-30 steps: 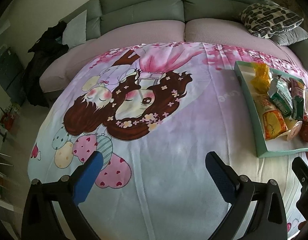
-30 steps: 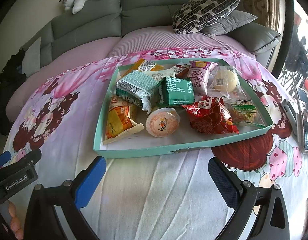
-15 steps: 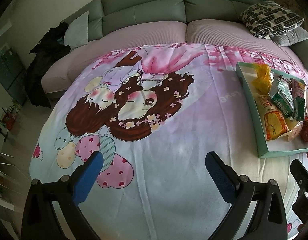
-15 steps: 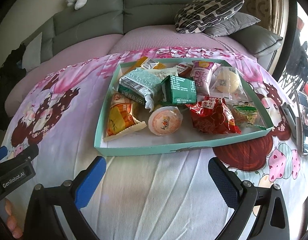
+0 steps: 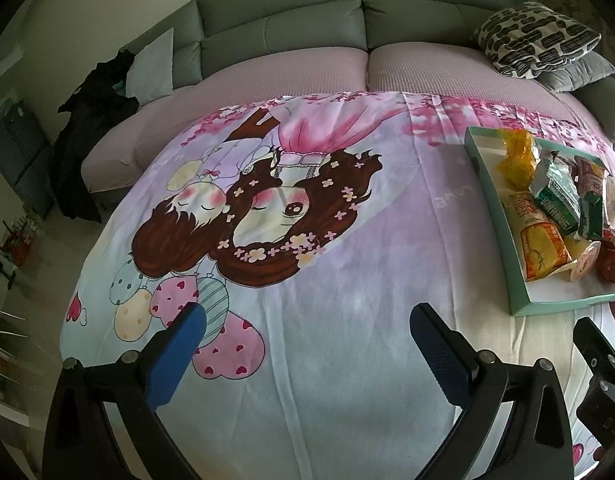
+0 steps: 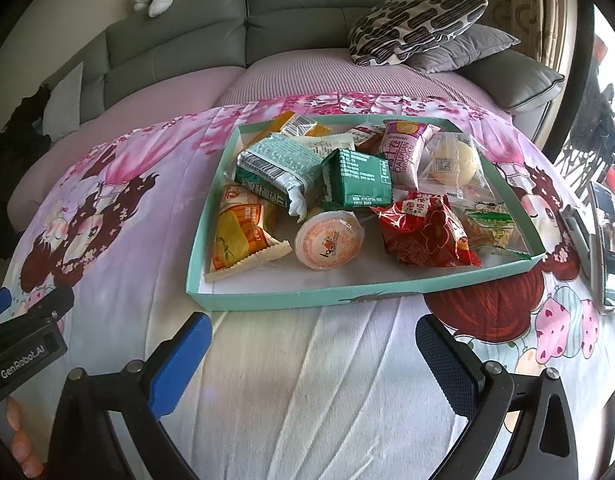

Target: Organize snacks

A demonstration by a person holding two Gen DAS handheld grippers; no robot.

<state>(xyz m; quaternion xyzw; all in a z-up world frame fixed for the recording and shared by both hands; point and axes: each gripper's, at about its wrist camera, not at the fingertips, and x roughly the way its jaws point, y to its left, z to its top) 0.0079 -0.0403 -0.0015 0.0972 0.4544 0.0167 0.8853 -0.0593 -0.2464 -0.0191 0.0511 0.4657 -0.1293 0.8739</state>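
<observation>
While we hold both tools low over the cartoon blanket (image 5: 347, 360), we note:

Left gripper (image 5: 307, 322): we keep its jaws spread wide and empty, above bare blanket, well left of the tray.
Right gripper (image 6: 313, 334): released as well, nothing between its blue pads (image 6: 179, 360); it hangs just in front of the tray's near wall.
Teal tray (image 6: 291, 294): we see it lying flat on the blanket, packed with snacks.
Snacks: an orange packet (image 6: 239, 236) at the near left, a jelly cup (image 6: 329, 240) beside it, a red packet (image 6: 425, 232) to the right, a green packet (image 6: 357, 178) and a pale green wrapper (image 6: 277, 168) behind, a pink Swiss roll pack (image 6: 405, 152) and a clear-bagged bun (image 6: 453, 162) at the back.
Sofa (image 6: 267, 12): behind the blanket.
</observation>
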